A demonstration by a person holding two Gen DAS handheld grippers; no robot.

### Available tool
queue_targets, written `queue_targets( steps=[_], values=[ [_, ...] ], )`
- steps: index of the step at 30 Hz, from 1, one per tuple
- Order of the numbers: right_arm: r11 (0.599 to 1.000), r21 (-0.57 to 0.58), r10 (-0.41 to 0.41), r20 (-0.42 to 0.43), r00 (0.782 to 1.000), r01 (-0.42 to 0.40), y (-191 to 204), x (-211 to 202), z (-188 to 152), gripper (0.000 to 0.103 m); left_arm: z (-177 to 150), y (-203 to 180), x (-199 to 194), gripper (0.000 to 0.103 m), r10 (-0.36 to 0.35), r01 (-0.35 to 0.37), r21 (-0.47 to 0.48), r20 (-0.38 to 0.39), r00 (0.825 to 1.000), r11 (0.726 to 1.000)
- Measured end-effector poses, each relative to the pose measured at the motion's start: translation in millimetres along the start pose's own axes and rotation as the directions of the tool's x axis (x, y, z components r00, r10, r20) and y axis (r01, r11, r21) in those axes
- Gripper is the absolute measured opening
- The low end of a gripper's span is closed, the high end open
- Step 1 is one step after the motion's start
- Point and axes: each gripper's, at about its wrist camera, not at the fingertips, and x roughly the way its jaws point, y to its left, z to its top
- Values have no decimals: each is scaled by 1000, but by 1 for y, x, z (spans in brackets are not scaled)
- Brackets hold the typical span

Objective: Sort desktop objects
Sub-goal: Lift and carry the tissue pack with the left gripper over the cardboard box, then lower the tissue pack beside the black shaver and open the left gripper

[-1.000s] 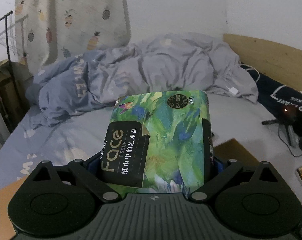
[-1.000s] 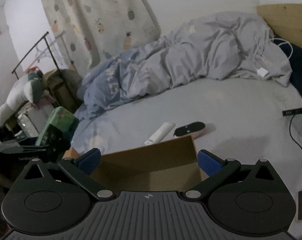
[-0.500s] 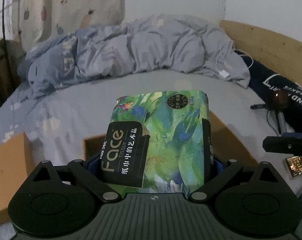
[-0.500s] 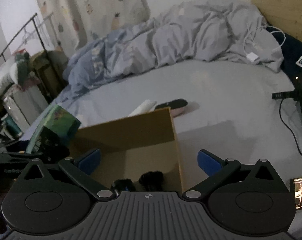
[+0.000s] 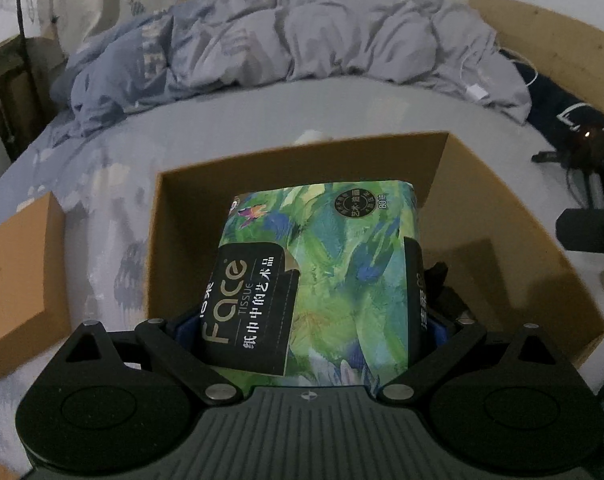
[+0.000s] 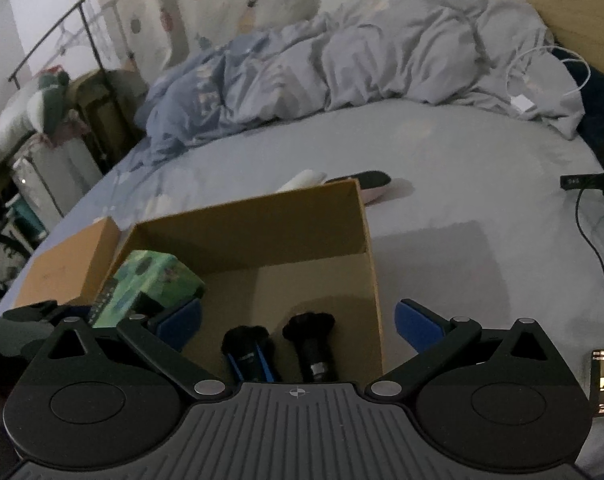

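Tissue pack (image 5: 322, 280) clamped between the blue pads of the left gripper (image 5: 308, 326), held over the open cardboard box (image 6: 293, 216) on the bed. Right gripper (image 6: 297, 318) spread wide, empty, above two dark brushes (image 6: 310, 340) half hidden behind its body. Remote (image 6: 302, 180) and dark case (image 6: 362, 179) partly masked by the far box wall.

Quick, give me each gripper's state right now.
Left gripper: shut on the tissue pack, over the cardboard box.
Right gripper: open, holding nothing.
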Motion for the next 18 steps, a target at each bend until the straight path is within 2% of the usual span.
queue_targets(
  steps=[7, 10, 18],
  values=[
    [1000, -13, 5, -16, 1000, -5, 0, 3, -2, 103, -11, 0, 15, 98, 33, -35, -23, -89, 996, 999],
    [1000, -12, 4, -20, 1000, -5, -1, 4, -2, 103, -14, -3, 15, 98, 58, -58, 8, -95, 994, 998],
    [1000, -19, 7, -35, 999, -8, -1, 7, -4, 103, -14, -7, 17, 98, 66, -64, 29, -118, 991, 998]
  ],
)
